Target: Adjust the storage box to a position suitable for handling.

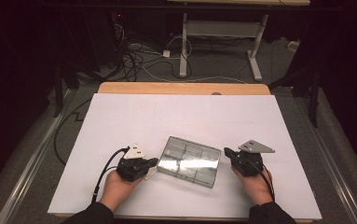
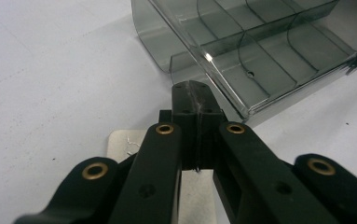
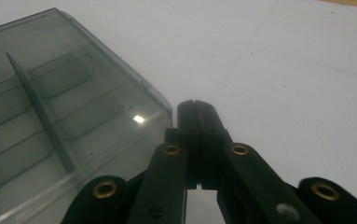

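Black jaws pressed together, nothing between them: that is your left gripper [image 1: 154, 162], low on the white sheet [image 1: 120, 116], its tip just beside the box's near-left edge. Smoky clear plastic, the box [image 1: 190, 161] lies flat and skewed between your hands, dividers showing inside. Your right gripper [image 1: 226, 151] sits at its right edge, jaws likewise together and holding nothing.

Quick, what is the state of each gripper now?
Left gripper: closed, holding nothing, beside the clear compartment box.
Right gripper: closed, holding nothing.
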A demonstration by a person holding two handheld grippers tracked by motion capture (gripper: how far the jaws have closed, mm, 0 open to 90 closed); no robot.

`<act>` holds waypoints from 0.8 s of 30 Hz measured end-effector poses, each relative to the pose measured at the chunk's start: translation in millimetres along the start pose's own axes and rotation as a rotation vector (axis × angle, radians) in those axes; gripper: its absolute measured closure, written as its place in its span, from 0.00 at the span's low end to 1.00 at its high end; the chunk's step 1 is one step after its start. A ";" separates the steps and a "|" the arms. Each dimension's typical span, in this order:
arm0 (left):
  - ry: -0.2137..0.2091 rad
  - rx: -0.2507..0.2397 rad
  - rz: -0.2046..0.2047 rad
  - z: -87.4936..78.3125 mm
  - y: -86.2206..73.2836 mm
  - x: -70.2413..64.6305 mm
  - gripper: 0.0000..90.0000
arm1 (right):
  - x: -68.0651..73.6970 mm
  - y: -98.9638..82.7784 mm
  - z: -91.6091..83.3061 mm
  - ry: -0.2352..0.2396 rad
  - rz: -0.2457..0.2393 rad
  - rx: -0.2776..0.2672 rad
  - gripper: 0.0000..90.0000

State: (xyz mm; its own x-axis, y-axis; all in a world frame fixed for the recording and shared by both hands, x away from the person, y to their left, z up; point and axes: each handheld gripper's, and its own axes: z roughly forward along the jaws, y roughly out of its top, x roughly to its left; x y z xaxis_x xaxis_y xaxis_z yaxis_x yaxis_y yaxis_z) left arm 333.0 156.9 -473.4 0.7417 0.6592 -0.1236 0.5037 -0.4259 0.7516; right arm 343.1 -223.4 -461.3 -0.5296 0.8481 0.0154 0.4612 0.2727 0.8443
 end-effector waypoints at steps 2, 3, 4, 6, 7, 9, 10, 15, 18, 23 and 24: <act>-0.007 0.005 -0.005 3.9 0.7 1.0 0.97 | 0.3 -7.7 -12.1 0.005 0.001 0.002 1.00; -0.007 0.005 -0.005 3.9 0.7 1.0 0.98 | 1.2 -9.9 -16.1 0.008 0.003 0.000 1.00; -0.011 0.010 -0.001 4.9 1.1 0.5 0.98 | 2.3 -11.8 -20.1 0.012 0.002 0.001 1.00; -0.002 0.017 0.009 6.3 1.5 -1.1 0.98 | 3.7 -13.6 -24.1 0.018 0.002 0.002 1.00; -0.004 0.019 0.008 6.1 1.4 -1.0 0.98 | 4.9 -16.8 -30.6 0.028 -0.003 -0.003 1.00; 0.000 0.021 0.013 5.5 0.8 -2.0 0.98 | 4.7 -19.2 -35.2 0.033 0.001 -0.009 1.00; 0.006 0.025 0.018 4.9 0.7 -3.5 0.98 | 4.7 -19.2 -35.2 0.033 0.001 -0.009 1.00; -0.021 0.039 0.051 1.0 -3.9 -18.6 0.97 | -1.9 -26.7 -36.1 0.022 0.039 -0.005 1.00; -0.062 0.032 0.051 0.5 -8.7 -40.3 0.97 | -4.1 -27.3 -35.8 0.014 0.042 0.001 1.00; -0.133 0.071 0.145 2.2 -14.6 -70.8 0.97 | -5.9 -29.2 -33.8 0.014 0.048 0.018 1.00; -0.142 0.075 0.158 3.0 -14.9 -74.6 0.97 | -5.6 -29.2 -33.5 0.015 0.042 0.016 1.00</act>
State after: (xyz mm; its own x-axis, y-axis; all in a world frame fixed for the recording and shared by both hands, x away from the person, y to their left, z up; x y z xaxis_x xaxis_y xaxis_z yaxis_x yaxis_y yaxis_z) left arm 271.5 112.3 -477.4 0.8663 0.4891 -0.1017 0.4036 -0.5652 0.7195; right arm 308.8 -251.2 -468.1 -0.5198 0.8522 0.0588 0.4948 0.2443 0.8340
